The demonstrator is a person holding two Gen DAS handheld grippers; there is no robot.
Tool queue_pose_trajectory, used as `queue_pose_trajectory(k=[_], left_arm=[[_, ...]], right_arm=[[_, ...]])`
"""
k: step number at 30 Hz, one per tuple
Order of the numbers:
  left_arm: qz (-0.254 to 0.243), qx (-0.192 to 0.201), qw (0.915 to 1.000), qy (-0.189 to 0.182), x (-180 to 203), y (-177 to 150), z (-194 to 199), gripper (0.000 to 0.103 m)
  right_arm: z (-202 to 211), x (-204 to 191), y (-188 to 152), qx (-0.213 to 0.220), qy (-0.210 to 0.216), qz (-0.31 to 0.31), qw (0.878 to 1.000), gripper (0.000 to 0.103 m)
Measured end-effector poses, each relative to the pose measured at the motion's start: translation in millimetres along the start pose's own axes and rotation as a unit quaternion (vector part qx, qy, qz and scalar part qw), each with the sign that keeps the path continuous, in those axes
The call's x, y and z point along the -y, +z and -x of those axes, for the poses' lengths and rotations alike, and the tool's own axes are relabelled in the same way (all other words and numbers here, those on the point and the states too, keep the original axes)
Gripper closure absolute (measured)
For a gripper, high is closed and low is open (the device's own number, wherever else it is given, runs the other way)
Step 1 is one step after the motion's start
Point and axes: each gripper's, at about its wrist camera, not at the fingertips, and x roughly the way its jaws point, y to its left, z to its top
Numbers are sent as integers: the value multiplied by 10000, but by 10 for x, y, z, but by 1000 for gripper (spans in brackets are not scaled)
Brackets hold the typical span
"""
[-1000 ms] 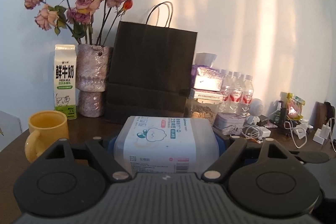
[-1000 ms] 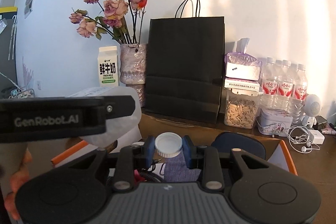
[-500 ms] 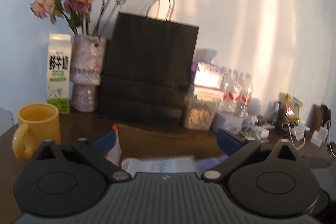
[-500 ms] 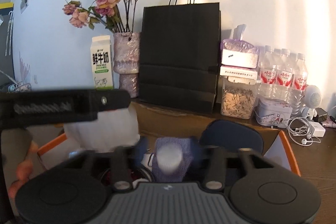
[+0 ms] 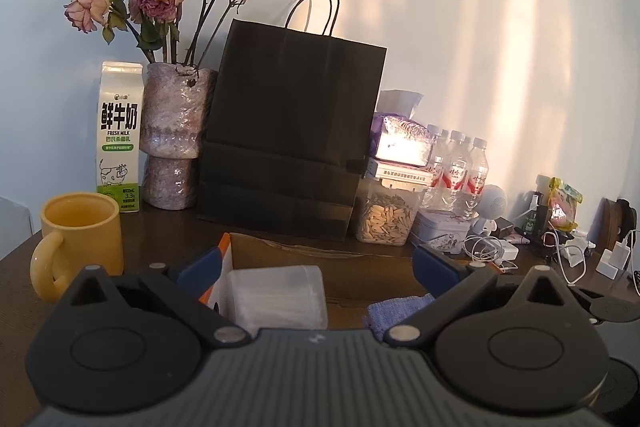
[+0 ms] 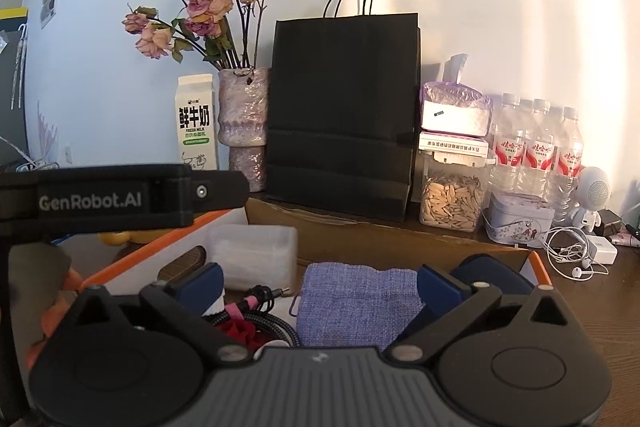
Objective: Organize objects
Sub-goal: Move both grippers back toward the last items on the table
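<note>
The tabletop (image 5: 400,251) is dark, smooth wood. A matt black paper bag (image 5: 292,131) stands beside a glossy yellow ceramic mug (image 5: 80,235). In the matt cardboard box (image 6: 360,243) lie a frosted plastic case (image 6: 252,255) and a coarse-woven blue cloth pouch (image 6: 356,303).

Right gripper (image 6: 316,287) jaws opening (nothing between) over blue pouch (image 6: 356,301).

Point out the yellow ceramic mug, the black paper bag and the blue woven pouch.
yellow ceramic mug (image 5: 82,235): left wrist view, outer wall.
black paper bag (image 6: 340,115): right wrist view, front panel.
blue woven pouch (image 6: 352,303): right wrist view, cloth middle.
</note>
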Motion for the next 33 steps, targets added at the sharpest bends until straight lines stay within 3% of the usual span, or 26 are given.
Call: queue_pose_trajectory(k=[18,33], left_arm=[[22,-13,9998,203,-153,-7,523,0],[-108,-279,9982,524,-451,-139,1153,0]], right_arm=[[371,-177,-50,151,64,80,9998,0],[856,-384,-306,-69,139,164,9997,0]])
